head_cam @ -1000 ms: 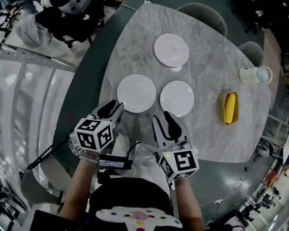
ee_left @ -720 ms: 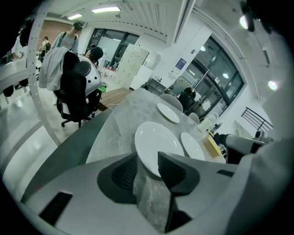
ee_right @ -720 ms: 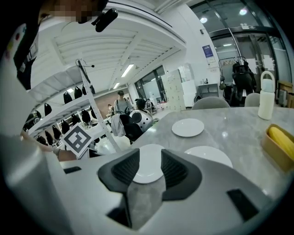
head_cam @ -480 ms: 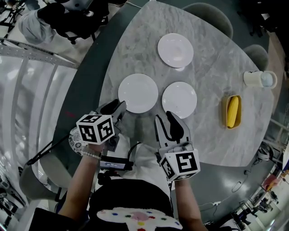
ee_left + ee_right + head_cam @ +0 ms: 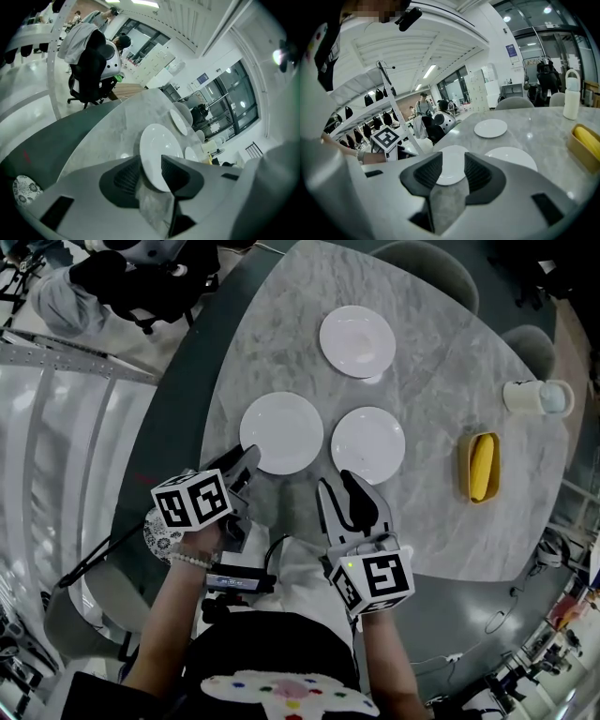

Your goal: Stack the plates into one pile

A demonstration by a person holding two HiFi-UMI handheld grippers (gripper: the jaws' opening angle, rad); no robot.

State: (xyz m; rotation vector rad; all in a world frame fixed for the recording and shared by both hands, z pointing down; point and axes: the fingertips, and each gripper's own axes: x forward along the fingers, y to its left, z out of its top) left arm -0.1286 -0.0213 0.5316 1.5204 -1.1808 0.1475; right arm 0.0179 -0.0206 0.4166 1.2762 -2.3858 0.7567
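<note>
Three white plates lie apart on the grey marble table [image 5: 281, 334]: a near-left plate [image 5: 282, 432], a near-right plate [image 5: 367, 444] and a far plate [image 5: 356, 341]. My left gripper [image 5: 246, 463] sits at the near-left plate's lower-left rim, rolled to one side and open. In the left gripper view, that plate [image 5: 157, 150] shows in the gap between the left gripper's [image 5: 151, 163] jaws, with no pad pressing on it. My right gripper [image 5: 337, 491] hovers open and empty just short of the two near plates. Past the right gripper [image 5: 453, 160], the near-left plate [image 5: 451, 168] and near-right plate [image 5: 511, 158] lie ahead.
A yellow tray [image 5: 466, 486] with a long yellow item stands at the table's right, a white mug [image 5: 532, 396] behind it. Grey chairs [image 5: 422, 268] ring the far edge. An office chair draped with clothing [image 5: 141, 277] stands off the table's far left. The table's near edge runs under my hands.
My left gripper has rolled about its own axis and sunk a little at the near-left plate's rim. The right gripper has stayed put.
</note>
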